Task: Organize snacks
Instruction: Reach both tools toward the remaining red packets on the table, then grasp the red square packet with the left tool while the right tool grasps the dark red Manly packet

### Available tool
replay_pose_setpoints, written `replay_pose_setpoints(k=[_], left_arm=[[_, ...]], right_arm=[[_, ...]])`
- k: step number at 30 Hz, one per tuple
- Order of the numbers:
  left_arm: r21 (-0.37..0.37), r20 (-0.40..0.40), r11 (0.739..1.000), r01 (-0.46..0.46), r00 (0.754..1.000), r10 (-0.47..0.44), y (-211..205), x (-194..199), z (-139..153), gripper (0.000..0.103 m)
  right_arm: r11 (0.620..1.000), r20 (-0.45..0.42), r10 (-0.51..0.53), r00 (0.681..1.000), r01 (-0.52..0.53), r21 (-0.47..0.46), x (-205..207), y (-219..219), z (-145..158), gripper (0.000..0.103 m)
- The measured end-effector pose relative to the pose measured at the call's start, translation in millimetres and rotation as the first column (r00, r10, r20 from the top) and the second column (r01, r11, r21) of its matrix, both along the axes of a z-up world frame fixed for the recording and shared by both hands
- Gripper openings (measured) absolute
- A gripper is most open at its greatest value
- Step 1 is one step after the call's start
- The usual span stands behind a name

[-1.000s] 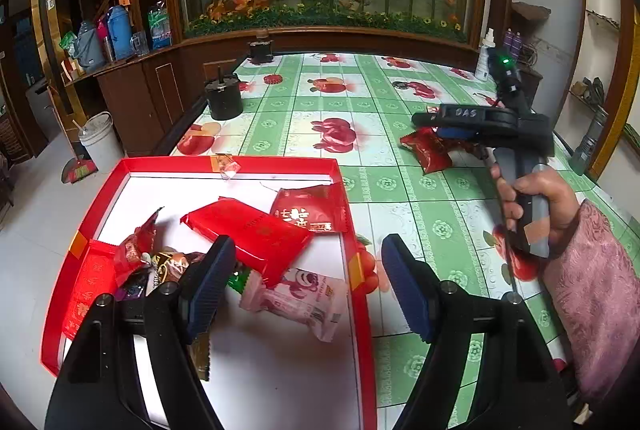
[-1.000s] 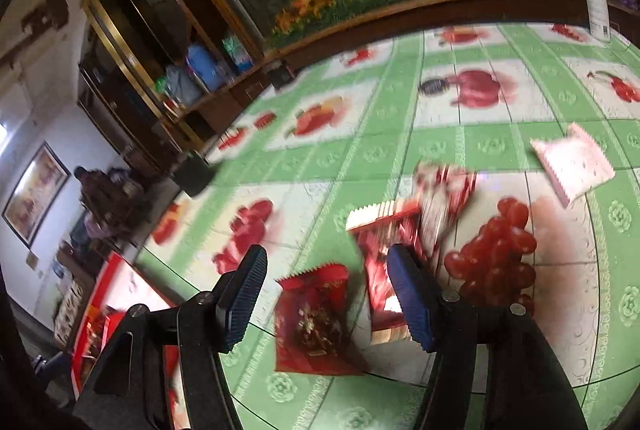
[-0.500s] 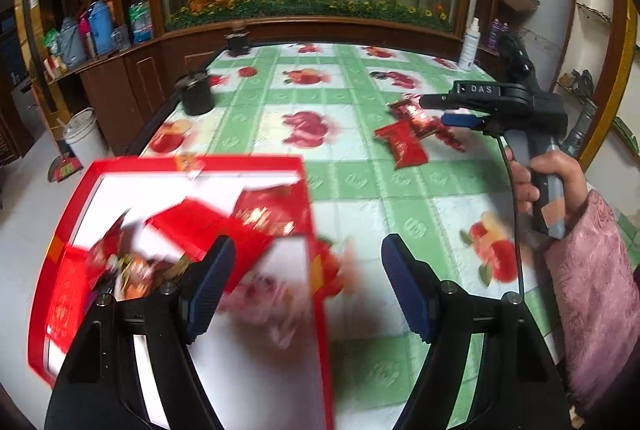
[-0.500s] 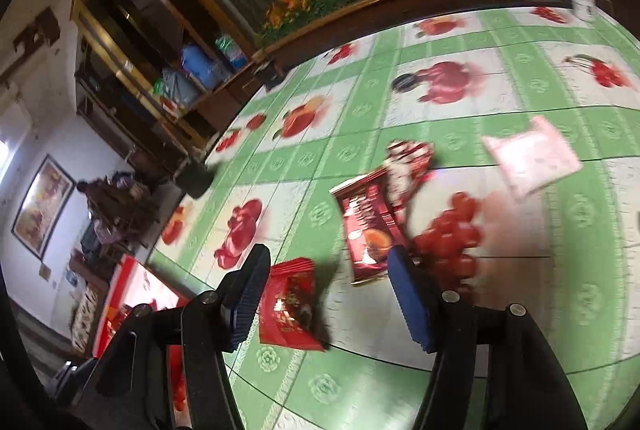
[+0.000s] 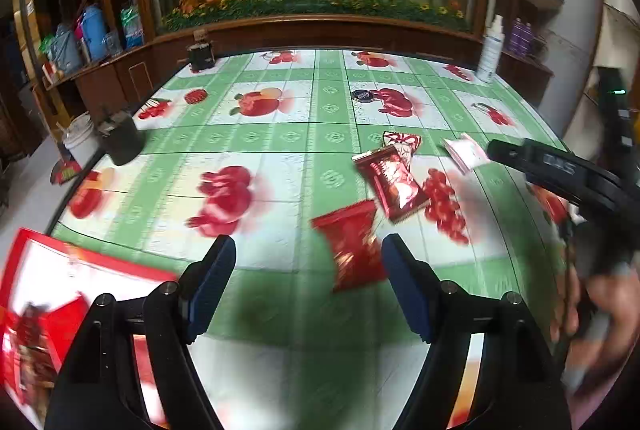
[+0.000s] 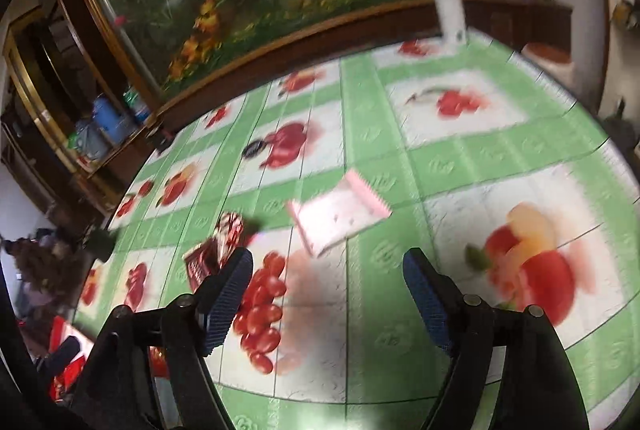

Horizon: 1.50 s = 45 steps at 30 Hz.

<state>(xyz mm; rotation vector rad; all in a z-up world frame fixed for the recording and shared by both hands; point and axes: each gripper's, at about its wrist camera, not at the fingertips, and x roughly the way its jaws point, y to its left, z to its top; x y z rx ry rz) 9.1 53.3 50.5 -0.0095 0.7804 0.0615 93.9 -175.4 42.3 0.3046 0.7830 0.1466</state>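
At the left edge of my left wrist view, the red tray sits over the near corner of the fruit-print tablecloth, with blurred red wrappers lying inside it. My left gripper hangs above the cloth with its jaws spread and nothing between the pads. Just ahead of its right finger lies a red snack packet, flat on the cloth. Beyond it, a darker red foil packet lies at a slant, its far end overlapping a red-and-white wrapper. Further right rests a pink snack packet, apart from the red ones. At the right edge, blurred, a hand grips the handle of my right gripper.

From the right wrist view, the right gripper's jaws are opening, with only bare cloth between them. The pink packet lies on the cloth just beyond its fingertips, untouched. A white bottle stands upright at the table's far edge.
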Motion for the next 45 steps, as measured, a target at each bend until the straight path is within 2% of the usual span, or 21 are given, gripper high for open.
replay_pose_setpoints(k=[3, 10, 13, 15, 17, 20, 24, 26, 29, 31, 38, 40, 42, 45], left_arm=[[0.022, -0.006, 1.0, -0.017, 1.0, 0.017, -14, 12, -10, 0.075], [0.006, -0.011, 0.997, -0.071, 0.997, 0.071, -20, 29, -25, 0.075], [-0.016, -0.017, 0.996, -0.084, 0.996, 0.084, -18, 34, -31, 0.075], [-0.039, -0.048, 0.996, -0.075, 0.996, 0.073, -15, 36, -37, 0.075], [-0.094, -0.094, 0.993, -0.076, 0.993, 0.068, -6, 40, -44, 0.075], [-0.161, -0.08, 0.985, -0.066, 0.995, 0.053, 3, 38, -43, 0.075], [-0.168, -0.077, 0.985, -0.044, 0.997, 0.032, 3, 37, -43, 0.075], [-0.174, -0.073, 0.984, -0.044, 0.997, 0.032, 6, 37, -43, 0.07], [-0.145, -0.074, 0.988, -0.061, 0.996, 0.05, 12, 37, -42, 0.039], [-0.149, -0.074, 0.986, -0.074, 0.995, 0.064, 19, 37, -42, 0.034], [-0.166, -0.081, 0.98, -0.108, 0.992, 0.095, 31, 36, -41, 0.034], [-0.158, -0.081, 0.982, -0.105, 0.992, 0.093, 31, 35, -42, 0.034], [-0.161, -0.081, 0.981, -0.105, 0.992, 0.093, 31, 35, -42, 0.034], [-0.162, -0.079, 0.981, -0.109, 0.992, 0.098, 33, 35, -42, 0.034]], right_arm=[[0.999, 0.032, -0.007, 0.999, 0.008, -0.044, -2, 6, 9, 0.081], [0.999, -0.03, -0.04, 0.999, 0.041, 0.031, 3, -2, 4, 0.081], [0.998, -0.031, -0.054, 0.998, 0.055, 0.034, 3, 0, 2, 0.081], [0.998, -0.016, -0.061, 0.998, 0.061, 0.026, 0, 2, 2, 0.081], [0.998, 0.005, -0.068, 0.998, 0.068, 0.017, -2, 4, 3, 0.081], [0.996, 0.02, -0.088, 0.996, 0.088, -0.006, -3, 6, 2, 0.081], [0.995, 0.014, -0.1, 0.995, 0.1, -0.013, -1, 8, -5, 0.081], [0.995, 0.014, -0.093, 0.996, 0.093, -0.02, 0, 12, -8, 0.081], [0.999, 0.02, -0.047, 0.999, 0.047, -0.015, -1, 21, -10, 0.08], [1.0, 0.019, -0.011, 1.0, 0.011, -0.004, -1, 27, -12, 0.08], [0.988, 0.055, 0.136, 0.989, -0.13, -0.088, -6, 71, -10, 0.08], [0.975, 0.057, 0.185, 0.981, -0.176, -0.133, -6, 88, -11, 0.08], [0.952, 0.069, 0.223, 0.972, -0.201, -0.232, -5, 109, -11, 0.08], [0.932, 0.043, 0.259, 0.965, -0.238, -0.272, 5, 126, -16, 0.079]])
